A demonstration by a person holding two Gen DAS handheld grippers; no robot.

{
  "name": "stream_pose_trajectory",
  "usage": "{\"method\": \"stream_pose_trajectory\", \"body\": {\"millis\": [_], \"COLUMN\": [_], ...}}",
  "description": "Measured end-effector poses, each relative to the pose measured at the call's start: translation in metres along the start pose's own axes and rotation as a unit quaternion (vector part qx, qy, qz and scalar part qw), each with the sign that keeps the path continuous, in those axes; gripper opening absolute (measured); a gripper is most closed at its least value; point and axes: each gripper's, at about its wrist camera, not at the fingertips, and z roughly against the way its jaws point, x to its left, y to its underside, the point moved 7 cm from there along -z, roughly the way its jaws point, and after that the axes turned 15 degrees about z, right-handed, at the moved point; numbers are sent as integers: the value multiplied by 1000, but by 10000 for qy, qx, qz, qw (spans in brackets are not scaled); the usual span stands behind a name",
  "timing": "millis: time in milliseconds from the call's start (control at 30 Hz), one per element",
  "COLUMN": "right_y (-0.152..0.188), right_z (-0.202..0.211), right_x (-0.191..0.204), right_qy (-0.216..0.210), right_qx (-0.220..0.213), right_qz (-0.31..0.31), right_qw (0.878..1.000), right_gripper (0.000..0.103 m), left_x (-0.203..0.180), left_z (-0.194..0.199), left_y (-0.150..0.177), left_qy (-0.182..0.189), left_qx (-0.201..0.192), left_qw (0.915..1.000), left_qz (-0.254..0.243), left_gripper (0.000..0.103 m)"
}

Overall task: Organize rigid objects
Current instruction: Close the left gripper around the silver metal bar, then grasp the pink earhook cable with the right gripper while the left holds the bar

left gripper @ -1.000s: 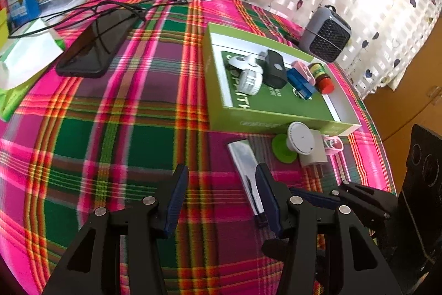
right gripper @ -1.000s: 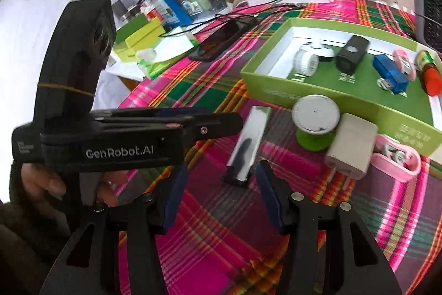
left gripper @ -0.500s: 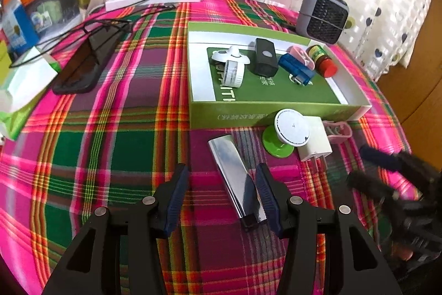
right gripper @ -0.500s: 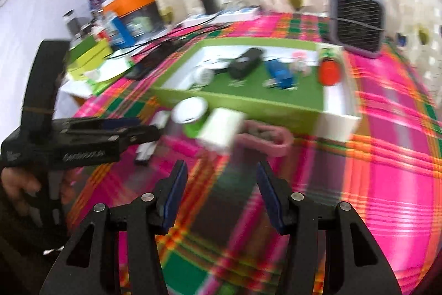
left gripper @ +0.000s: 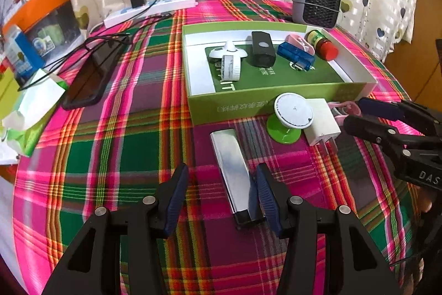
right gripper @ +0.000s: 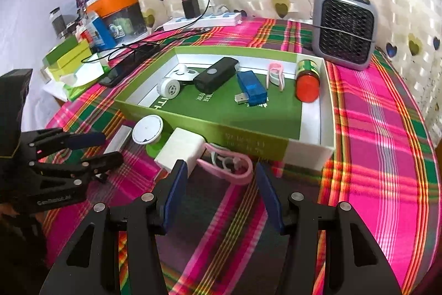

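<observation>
Both pairs of jaws stand spread, gripping nothing: the left gripper (left gripper: 222, 192) straddles a silver bar (left gripper: 230, 170), the right gripper (right gripper: 221, 195) faces a pink clip (right gripper: 229, 165) beside the green box (right gripper: 248, 141), which holds five small items; bare surface (right gripper: 373, 156) lies rightward.

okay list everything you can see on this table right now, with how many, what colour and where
green box: 1, table centre
items in box: white reel, black block, blue USB stick, pink clip, red-capped jar
silver bar: 1, before box
white disc on green base: 1, beside box
white charger: 1, beside disc
pink clip outside: 1, beside charger
phone: 1, black, left
heater: 1, grey, behind box
power strip: 1, white, back
left gripper: open
right gripper: open
</observation>
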Motion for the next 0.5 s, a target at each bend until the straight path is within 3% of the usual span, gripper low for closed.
{"method": "stream_pose_trajectory", "body": {"millis": [433,500], "right_y": [-1,0], "right_z": [-2,-2], "right_x": [12,13], "right_qy": [-703,-612], "right_qx": [135,176], "right_qz": [209,374], "right_qw": [9972,9973], "right_gripper": [54,54], "left_x": [18,18], "left_z": [2,2], "left_y": [-1,-1], "left_qy": [-59,-54], "left_qx": [-22,-31], "left_qw": [9999,9999], "left_qz": [125,126], "left_gripper": [50,50]}}
